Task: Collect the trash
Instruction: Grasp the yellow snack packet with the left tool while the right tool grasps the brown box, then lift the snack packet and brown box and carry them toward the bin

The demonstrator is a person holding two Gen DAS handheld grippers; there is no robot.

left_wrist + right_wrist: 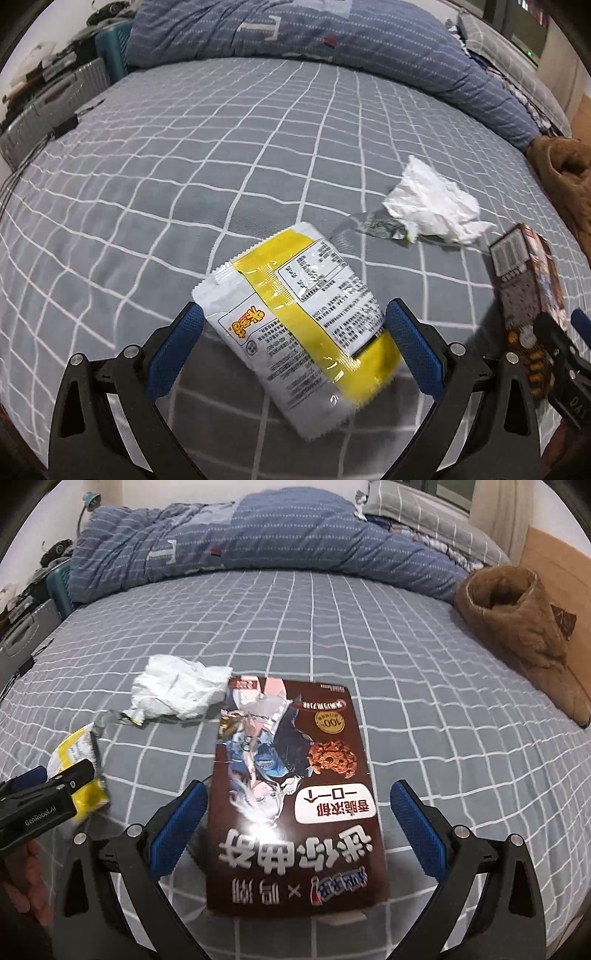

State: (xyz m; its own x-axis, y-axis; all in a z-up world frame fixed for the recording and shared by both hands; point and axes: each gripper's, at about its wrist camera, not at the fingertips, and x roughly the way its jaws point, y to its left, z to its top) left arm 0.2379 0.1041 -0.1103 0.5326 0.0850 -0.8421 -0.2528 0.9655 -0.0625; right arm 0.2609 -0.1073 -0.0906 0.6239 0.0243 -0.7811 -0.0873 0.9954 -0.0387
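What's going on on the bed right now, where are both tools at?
A person is collecting trash off the grey checked bed sheet with two handheld tools. The left tool is open around the yellow and white snack packet; the right tool is open around the brown cookie box. Neither has closed yet. A crumpled white tissue lies beyond them, with a small silver wrapper beside it.

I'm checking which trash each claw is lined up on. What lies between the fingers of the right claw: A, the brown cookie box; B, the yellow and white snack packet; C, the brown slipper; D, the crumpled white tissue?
A: in the right wrist view the brown cookie box lies flat on the bed between the open right claw fingers.
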